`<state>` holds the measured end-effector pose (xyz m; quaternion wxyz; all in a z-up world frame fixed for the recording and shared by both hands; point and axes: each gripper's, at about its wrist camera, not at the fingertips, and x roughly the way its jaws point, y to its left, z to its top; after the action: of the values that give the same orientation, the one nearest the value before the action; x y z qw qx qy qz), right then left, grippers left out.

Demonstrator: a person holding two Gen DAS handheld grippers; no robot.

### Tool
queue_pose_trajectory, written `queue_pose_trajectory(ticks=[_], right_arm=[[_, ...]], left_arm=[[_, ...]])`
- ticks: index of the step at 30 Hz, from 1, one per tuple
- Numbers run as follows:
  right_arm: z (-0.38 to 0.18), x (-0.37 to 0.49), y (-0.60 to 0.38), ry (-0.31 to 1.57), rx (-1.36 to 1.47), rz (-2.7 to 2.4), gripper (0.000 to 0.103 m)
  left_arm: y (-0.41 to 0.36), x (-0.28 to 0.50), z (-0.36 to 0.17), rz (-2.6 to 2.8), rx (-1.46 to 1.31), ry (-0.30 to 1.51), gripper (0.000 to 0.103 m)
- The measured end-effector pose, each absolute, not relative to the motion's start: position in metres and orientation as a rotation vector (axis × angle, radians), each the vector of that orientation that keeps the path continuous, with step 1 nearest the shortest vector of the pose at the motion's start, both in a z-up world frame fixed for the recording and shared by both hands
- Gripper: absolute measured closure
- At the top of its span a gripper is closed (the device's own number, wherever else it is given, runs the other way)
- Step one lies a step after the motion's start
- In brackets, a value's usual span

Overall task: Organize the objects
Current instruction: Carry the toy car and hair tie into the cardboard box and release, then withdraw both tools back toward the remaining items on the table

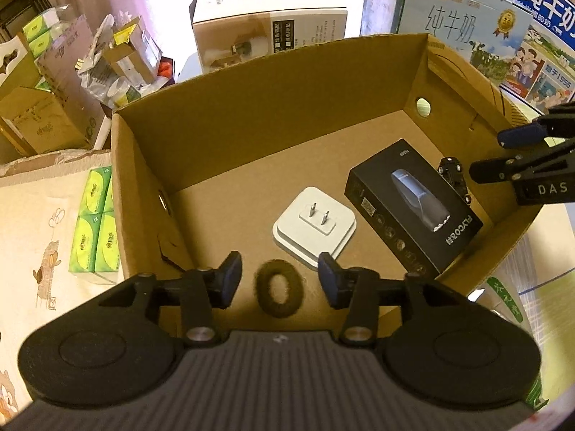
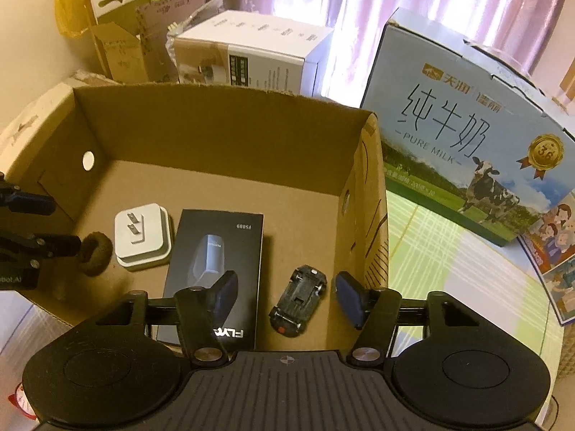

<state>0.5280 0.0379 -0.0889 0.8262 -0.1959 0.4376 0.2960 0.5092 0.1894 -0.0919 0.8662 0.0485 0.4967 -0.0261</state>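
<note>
An open cardboard box [image 1: 230, 151] [image 2: 222, 133] holds four things. A brown hair ring [image 1: 278, 289] [image 2: 94, 255] lies near its front, right under my open, empty left gripper [image 1: 279, 280] [image 2: 54, 224]. A white plug adapter [image 1: 314, 230] [image 2: 142, 236] lies prongs up beside it. A black FLYCO shaver box [image 1: 413, 206] [image 2: 215, 269] lies flat. A small black toy car [image 1: 453, 176] [image 2: 298, 300] lies upside down between the jaws of my open, empty right gripper [image 2: 286, 296] [image 1: 497, 152].
A blue milk carton [image 2: 467, 151] [image 1: 467, 25] stands right of the box. A white appliance box [image 1: 269, 28] [image 2: 251, 54] stands behind it. Green tissue packs [image 1: 95, 222] lie on the cloth at the left. Cardboard clutter [image 1: 54, 89] fills the far left.
</note>
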Motion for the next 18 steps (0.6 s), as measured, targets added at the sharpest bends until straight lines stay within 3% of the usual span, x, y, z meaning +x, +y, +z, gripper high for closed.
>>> queue_pose_trajectory(ticks=[3,18], right_arm=[[-0.087,0.526,0.034,0.924,-0.393,0.635,0.044],[-0.048,0.497,-0.011,0.841,-0.172,0.658,0.039]], left_arm=[[0.187,0.508,-0.09,-0.047,0.114,1.027,0.042],[0.193,0.488,-0.065,-0.027,0.083,0.959,0.031]])
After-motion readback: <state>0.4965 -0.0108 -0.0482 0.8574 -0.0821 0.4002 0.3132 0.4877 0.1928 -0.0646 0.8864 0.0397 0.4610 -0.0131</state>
